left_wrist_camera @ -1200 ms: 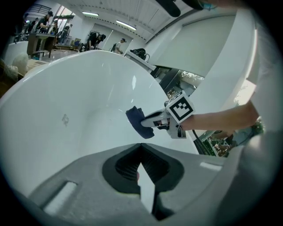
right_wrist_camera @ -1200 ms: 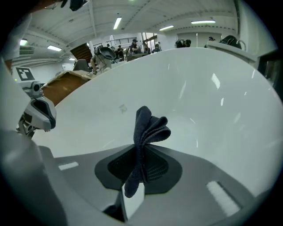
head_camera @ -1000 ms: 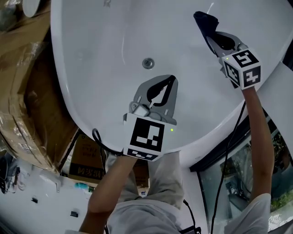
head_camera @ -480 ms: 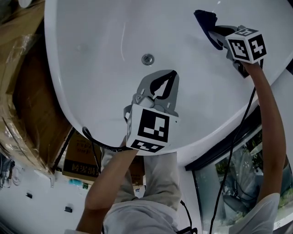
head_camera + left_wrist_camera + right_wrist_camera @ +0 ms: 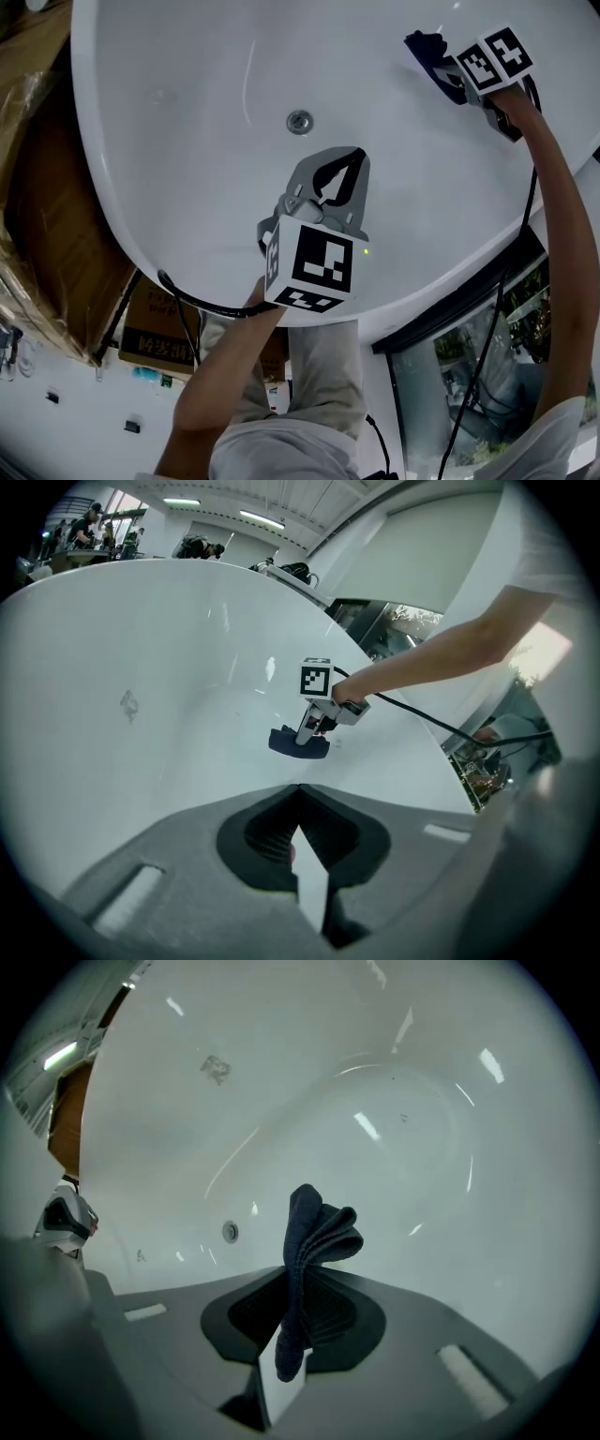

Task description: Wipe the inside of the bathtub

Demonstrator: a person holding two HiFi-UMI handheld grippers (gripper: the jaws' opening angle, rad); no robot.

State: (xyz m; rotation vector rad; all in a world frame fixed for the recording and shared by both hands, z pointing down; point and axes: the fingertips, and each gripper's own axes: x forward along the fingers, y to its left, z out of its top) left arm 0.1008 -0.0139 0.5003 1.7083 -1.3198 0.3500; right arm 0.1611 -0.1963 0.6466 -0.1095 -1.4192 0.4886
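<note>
The right gripper (image 5: 450,73) has swung up and away toward the far upper side of the bathtub (image 5: 187,112) since a second ago, carrying the cloth (image 5: 427,47) with it, and its marker cube (image 5: 493,58) now sits close behind the cloth. The left gripper (image 5: 351,165) has hardly shifted.

In the right gripper view, the jaws of the right gripper (image 5: 298,1274) are clamped on the dark blue cloth (image 5: 317,1230). It stands folded and bunched above them, with a short tail hanging below. Beyond it lies the white inside of the tub, with the round drain (image 5: 231,1232) low on the left.

The left gripper view shows the jaws of the left gripper (image 5: 300,797) closed tip to tip with nothing between them, held above the tub floor. Farther off in that view, the cloth (image 5: 298,742) looks pressed against the tub's inner wall under the right gripper (image 5: 311,726).

From the head view, the drain (image 5: 300,121) lies just beyond the left gripper's tips. Brown cardboard (image 5: 47,216) lies beside the tub's left rim.
</note>
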